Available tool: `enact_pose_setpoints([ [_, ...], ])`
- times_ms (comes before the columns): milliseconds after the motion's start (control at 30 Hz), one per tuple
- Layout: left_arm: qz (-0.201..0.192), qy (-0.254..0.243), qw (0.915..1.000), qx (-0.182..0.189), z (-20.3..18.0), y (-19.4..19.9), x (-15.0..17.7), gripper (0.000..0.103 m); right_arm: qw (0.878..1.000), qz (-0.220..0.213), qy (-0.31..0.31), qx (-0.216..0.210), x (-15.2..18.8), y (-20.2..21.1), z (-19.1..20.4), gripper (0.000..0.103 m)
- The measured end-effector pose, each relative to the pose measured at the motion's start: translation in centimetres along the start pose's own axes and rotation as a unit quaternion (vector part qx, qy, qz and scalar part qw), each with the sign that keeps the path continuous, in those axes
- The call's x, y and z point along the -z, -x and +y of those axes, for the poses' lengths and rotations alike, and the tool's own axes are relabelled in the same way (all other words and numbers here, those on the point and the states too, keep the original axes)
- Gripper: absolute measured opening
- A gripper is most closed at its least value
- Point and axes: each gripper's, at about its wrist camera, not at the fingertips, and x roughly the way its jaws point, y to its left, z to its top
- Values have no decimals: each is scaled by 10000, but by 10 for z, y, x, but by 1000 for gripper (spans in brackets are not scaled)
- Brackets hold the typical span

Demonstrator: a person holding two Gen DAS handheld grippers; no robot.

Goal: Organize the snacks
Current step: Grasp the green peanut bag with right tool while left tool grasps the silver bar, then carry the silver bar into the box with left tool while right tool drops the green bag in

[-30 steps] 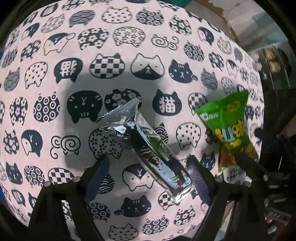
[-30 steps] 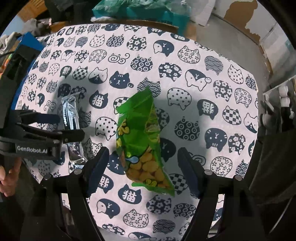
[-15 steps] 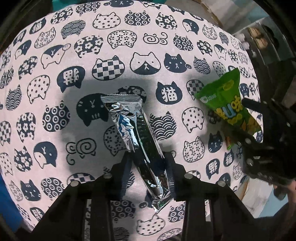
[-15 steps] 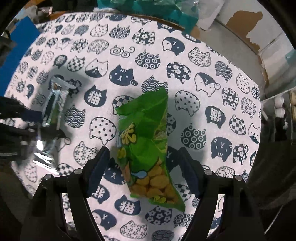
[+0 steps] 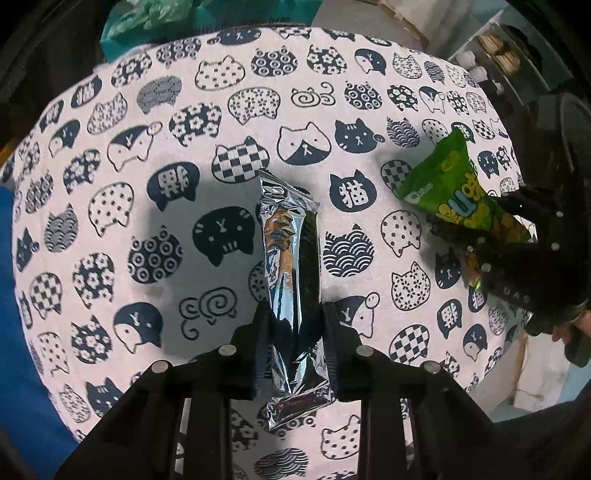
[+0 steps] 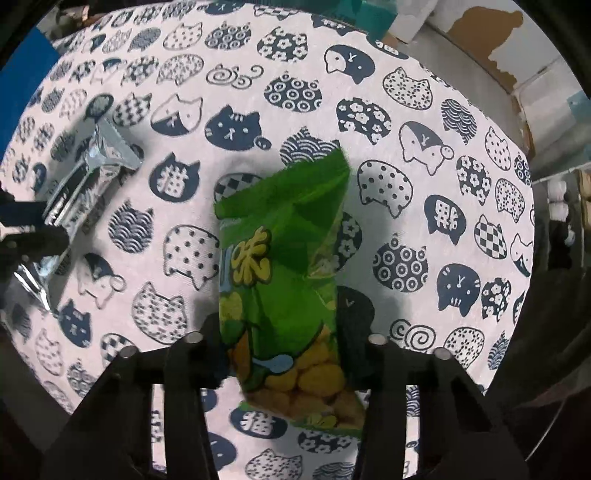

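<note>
A long silver foil snack bar (image 5: pixel 286 236) hangs over the cat-print tablecloth (image 5: pixel 110 206), and my left gripper (image 5: pixel 293 347) is shut on its lower half. The same bar (image 6: pixel 92 166) shows at the left of the right wrist view, with the left gripper's fingers (image 6: pixel 33 236) across it. A green snack bag (image 6: pixel 284 266) with yellow puffs stands between the pads of my right gripper (image 6: pixel 284 347). Those jaws are closing, and both pads touch the bag's sides. In the left wrist view the green bag (image 5: pixel 454 199) lies at the right, partly hidden by the right gripper's black body (image 5: pixel 524 266).
A teal and green plastic bag (image 5: pixel 147 22) lies past the table's far edge. Something blue (image 5: pixel 14 314) borders the left side. Shelving with small items (image 5: pixel 498 48) stands at the right. Torn cardboard (image 6: pixel 484 26) sits on the floor beyond.
My left gripper shut on the foil bar, rolled, and lifted it off the cloth. My right gripper came down over the green bag and its wide jaws closed in against it.
</note>
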Motion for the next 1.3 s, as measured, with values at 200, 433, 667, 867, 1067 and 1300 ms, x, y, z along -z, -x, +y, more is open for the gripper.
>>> enact_pose_setpoints([
  [200, -223, -252, 9990, -281, 8, 28, 7, 27, 9993, -231, -191, -232, -13, 24, 14, 40],
  [433, -599, -447, 9952, -625, 28, 77, 13, 27, 9976, -494, -328, -367, -30, 53, 31, 40],
  [667, -1023, -546, 9879, -1027, 39, 109, 25, 27, 9950, -751, -355, -546, -33, 83, 37, 40],
  [867, -1489, -679, 9776, -1322, 41, 126, 24, 27, 9922, -1017, -283, -663, -29, 106, 42, 40],
  [1067, -1819, -802, 9696, -1425, 43, 148, 33, 27, 9893, -1205, -245, -786, -38, 126, 57, 40],
  [1300, -2120, -875, 9611, -1540, 51, 170, 45, 27, 9870, -1340, -107, -878, -52, 142, 82, 40],
])
